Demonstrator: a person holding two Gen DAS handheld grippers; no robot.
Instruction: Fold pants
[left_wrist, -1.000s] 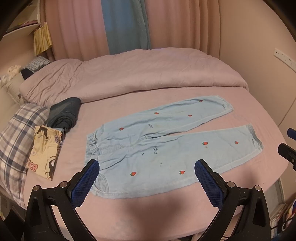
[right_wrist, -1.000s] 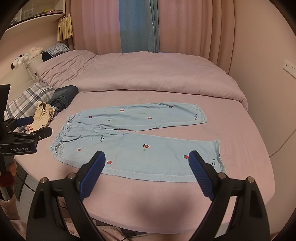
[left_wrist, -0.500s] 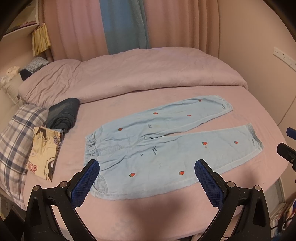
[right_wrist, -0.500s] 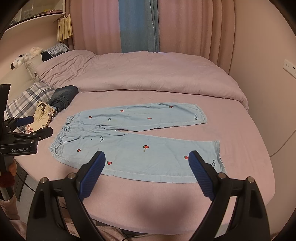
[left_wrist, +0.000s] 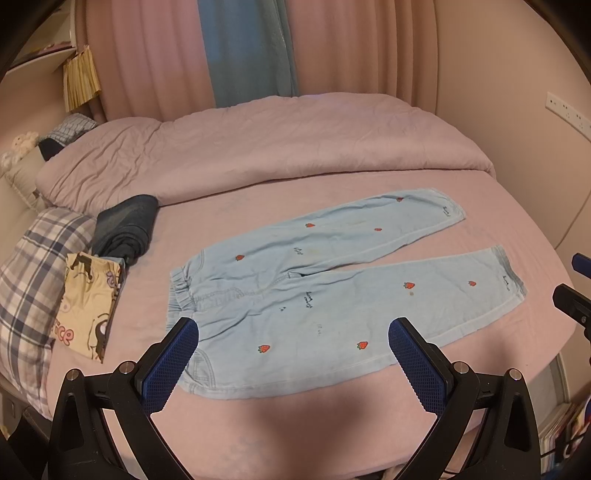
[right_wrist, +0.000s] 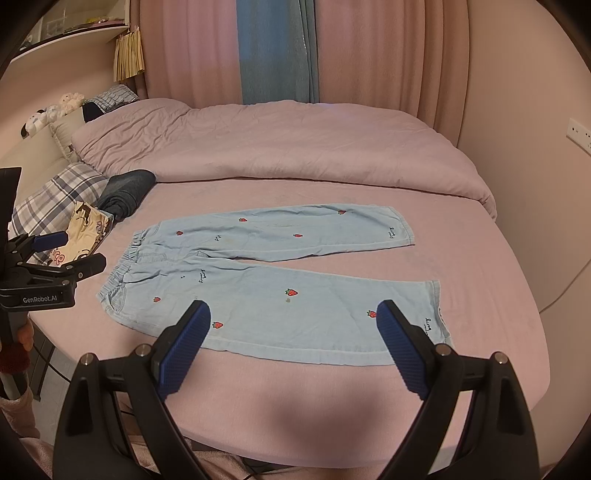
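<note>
Light blue pants with red strawberries (left_wrist: 325, 291) lie flat on the pink bed, waistband to the left, both legs spread to the right. They also show in the right wrist view (right_wrist: 273, 280). My left gripper (left_wrist: 291, 332) is open and empty, held above the near edge of the pants by the waistband end. My right gripper (right_wrist: 291, 314) is open and empty, held above the near leg. The left gripper shows at the left edge of the right wrist view (right_wrist: 48, 258).
A folded dark garment (left_wrist: 127, 225), a cartoon-print item (left_wrist: 88, 299) and a plaid pillow (left_wrist: 29, 273) lie at the bed's left. A rumpled pink duvet (left_wrist: 258, 147) covers the far half. Curtains hang behind. A wall stands at the right.
Both views have shifted only slightly. The pants lie as before and both grippers stay open.
</note>
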